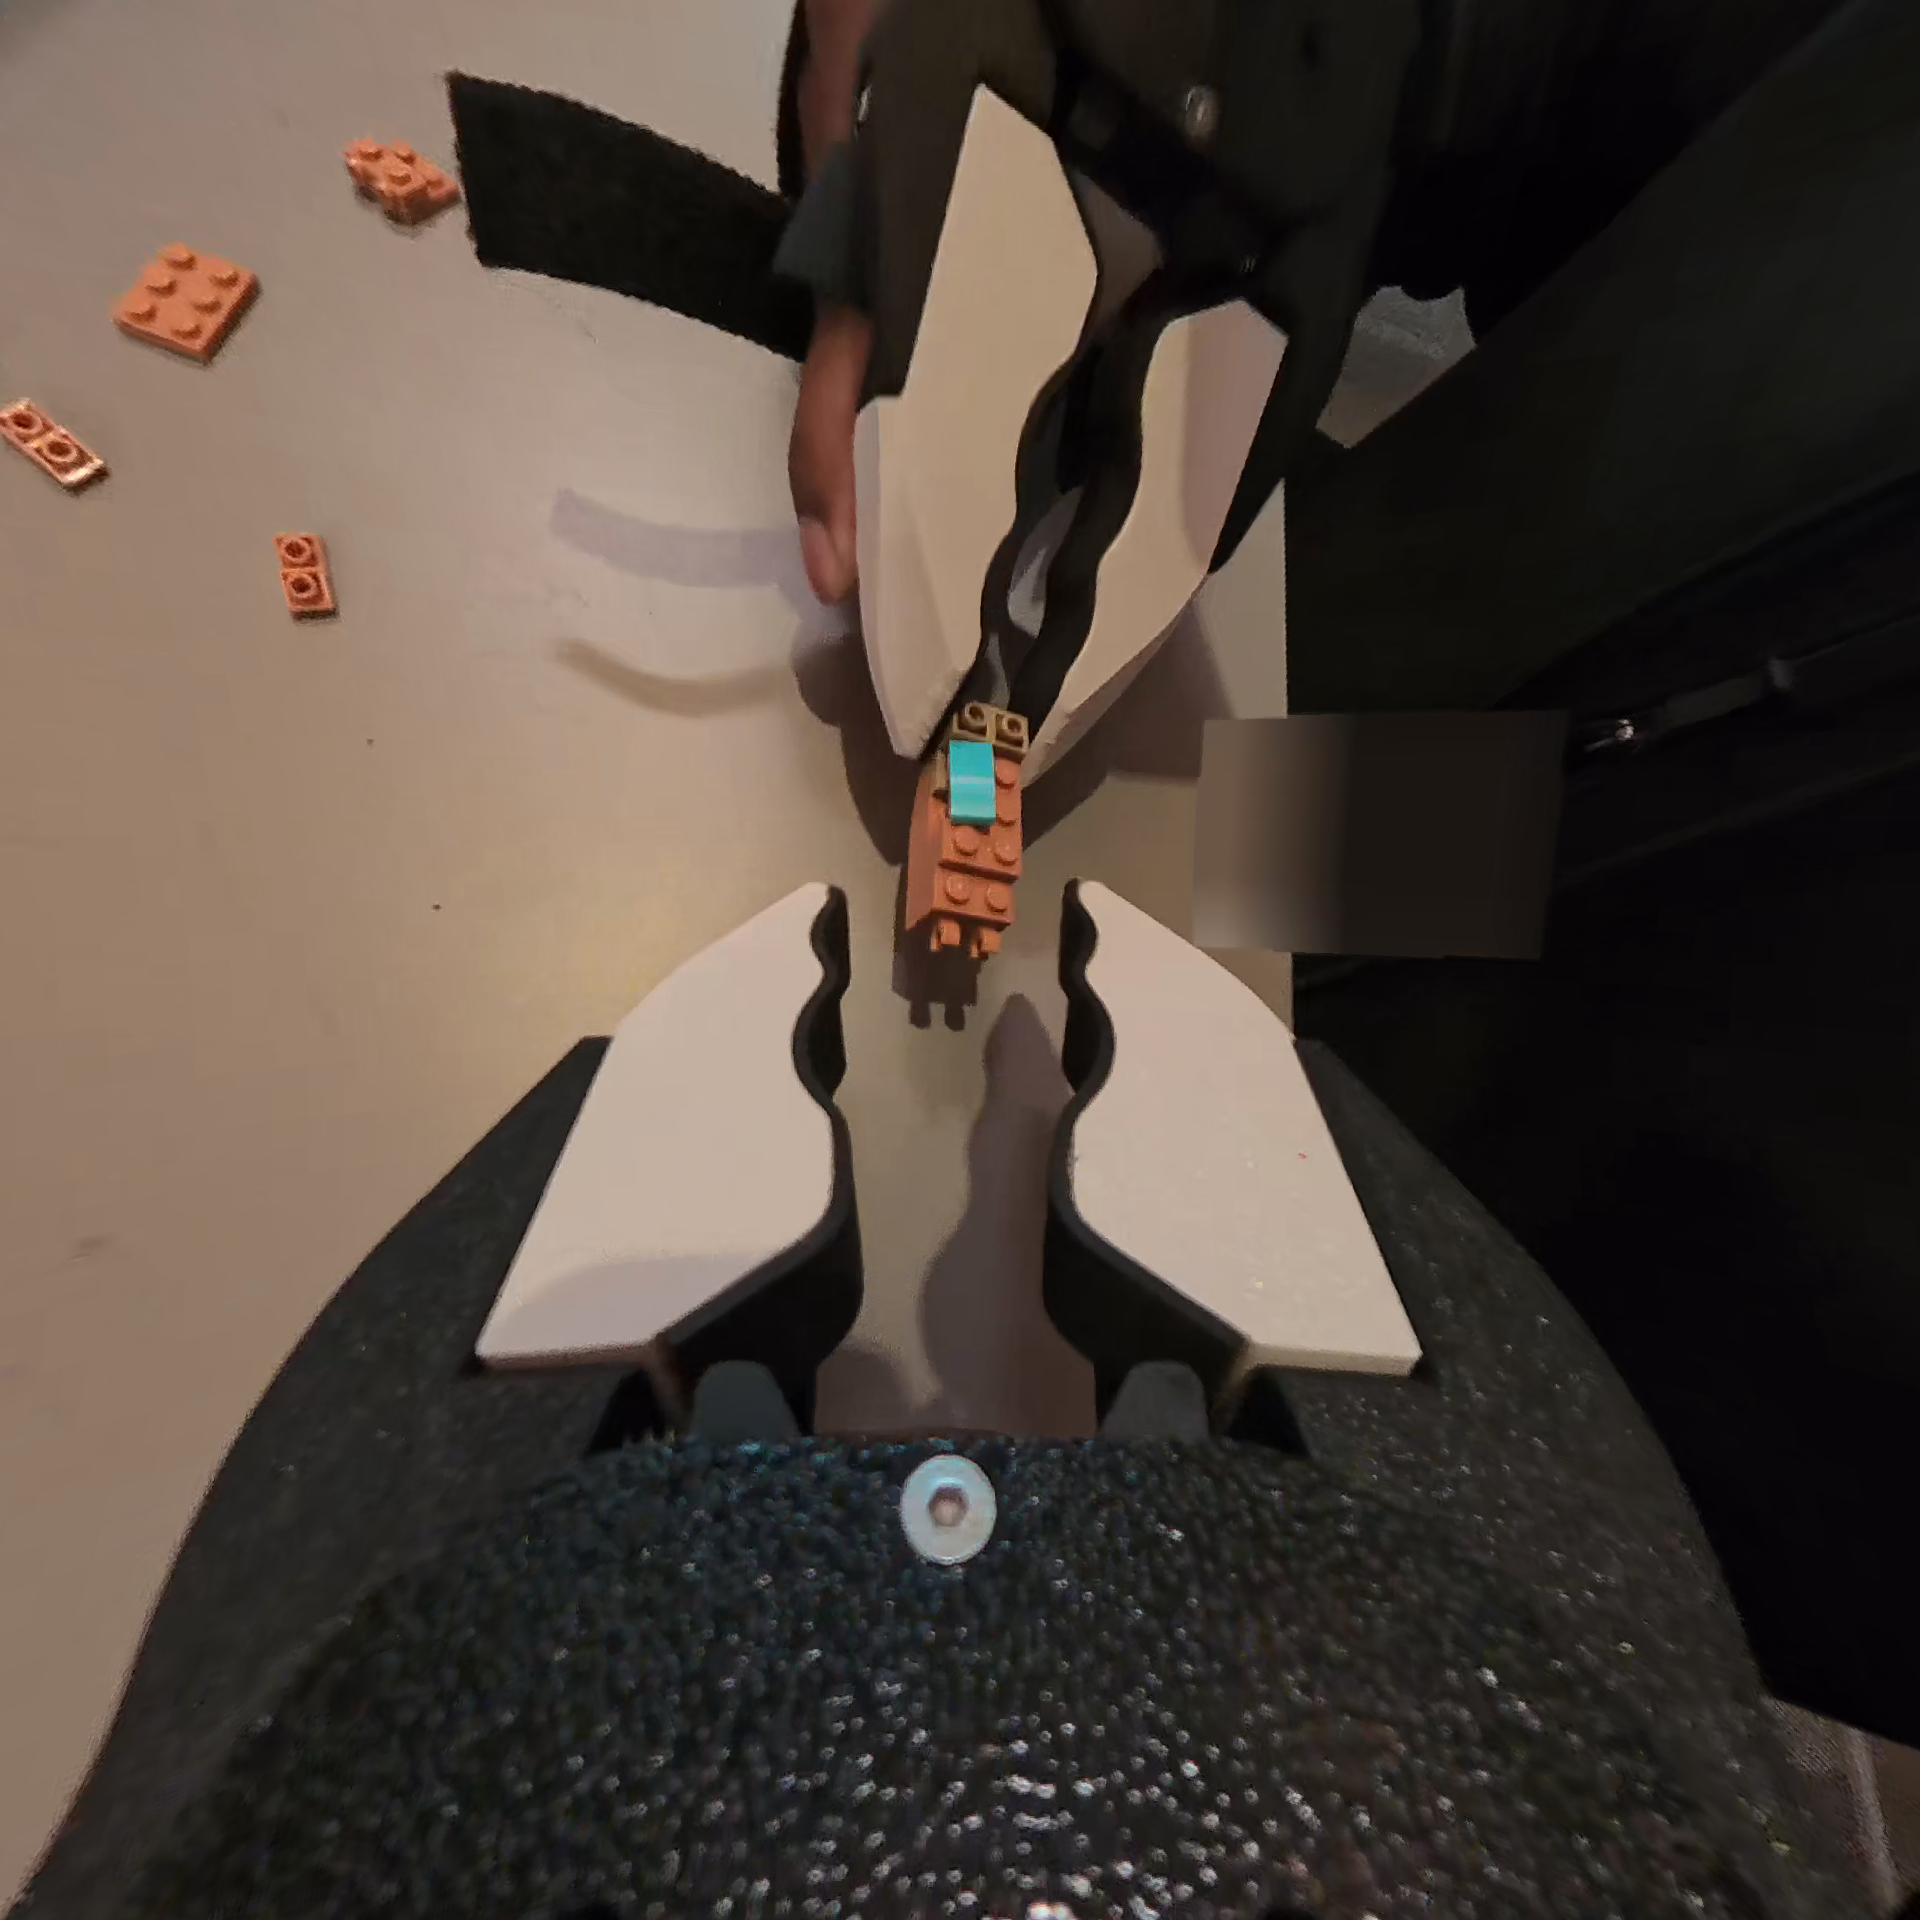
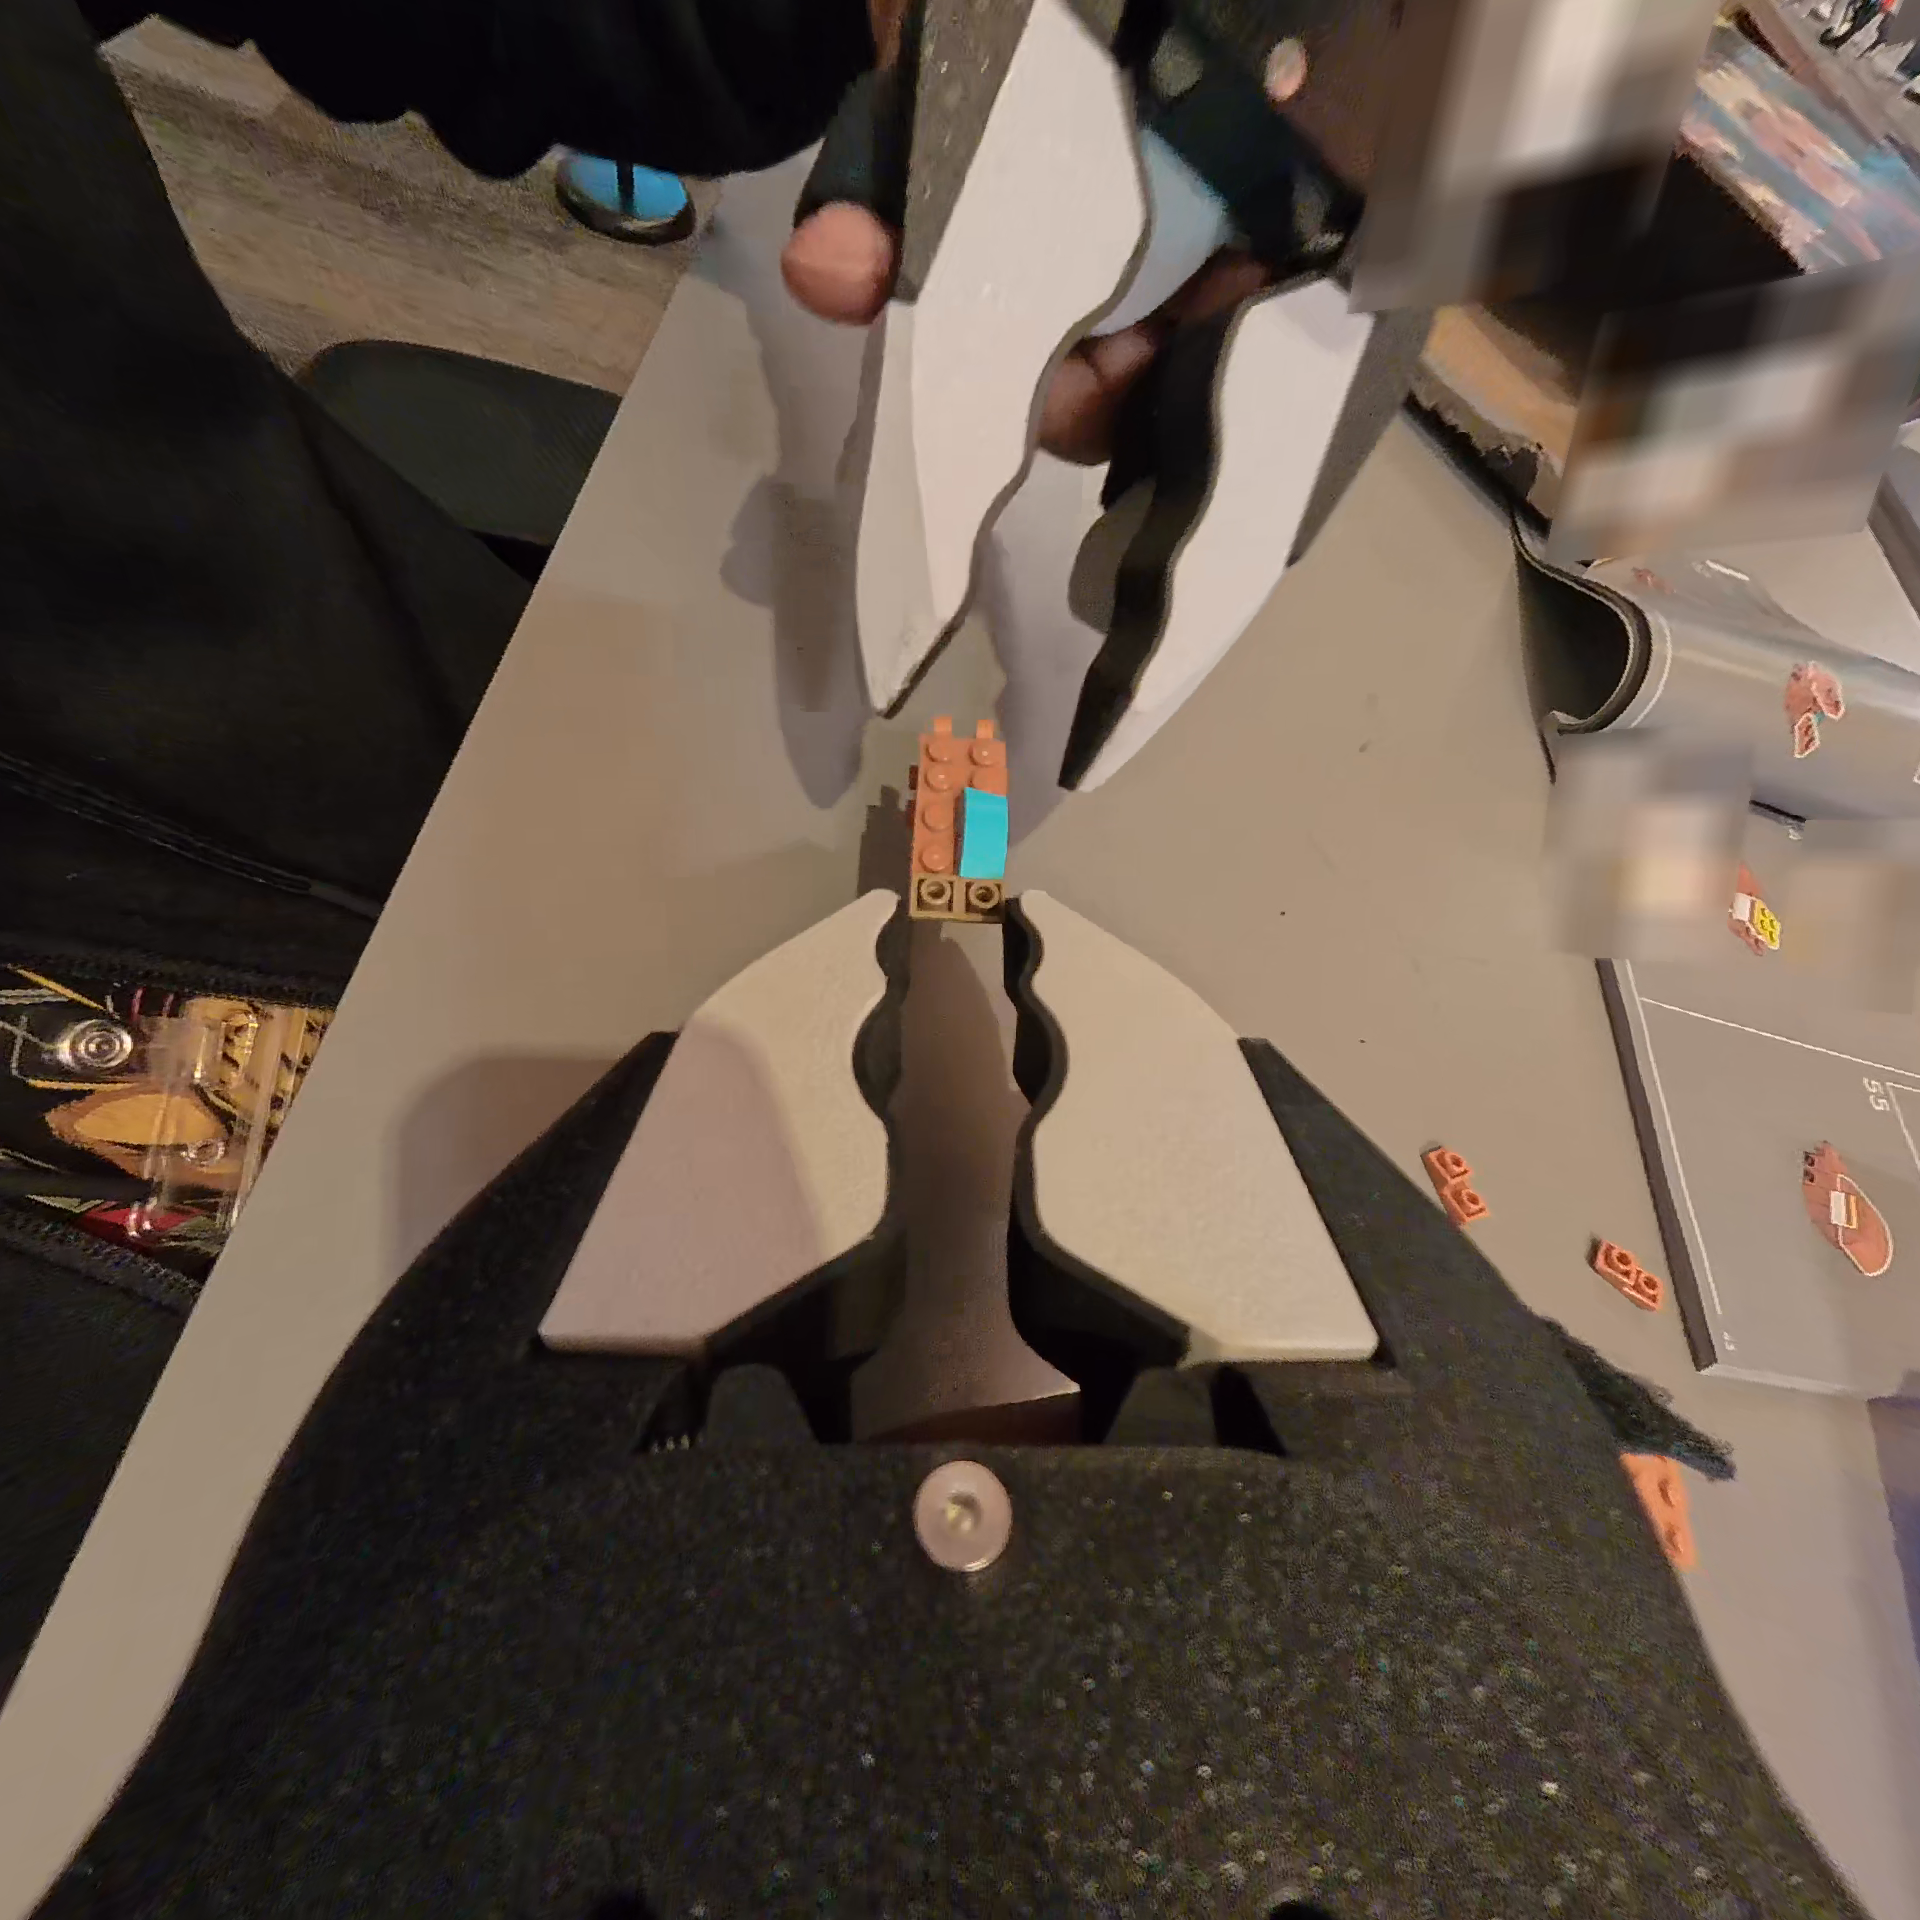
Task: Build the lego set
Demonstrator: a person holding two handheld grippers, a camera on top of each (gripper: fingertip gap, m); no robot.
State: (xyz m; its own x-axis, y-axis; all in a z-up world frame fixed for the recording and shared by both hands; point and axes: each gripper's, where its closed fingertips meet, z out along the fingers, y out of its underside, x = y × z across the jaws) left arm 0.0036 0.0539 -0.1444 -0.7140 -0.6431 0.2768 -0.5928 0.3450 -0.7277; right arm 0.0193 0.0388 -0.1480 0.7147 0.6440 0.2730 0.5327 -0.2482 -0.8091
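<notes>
Projecting beyond right gripper (image 2: 956,906) jaws, brick assembly (image 2: 961,821)

Loose orange plates (image 1: 187,301) — black strip (image 1: 613,197) — booklet (image 2: 1787,1174).

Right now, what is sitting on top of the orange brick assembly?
A turquoise smooth tile lies on the orange brick assembly, along one side; bare studs show beside it. What the tile covers is hidden.
</notes>
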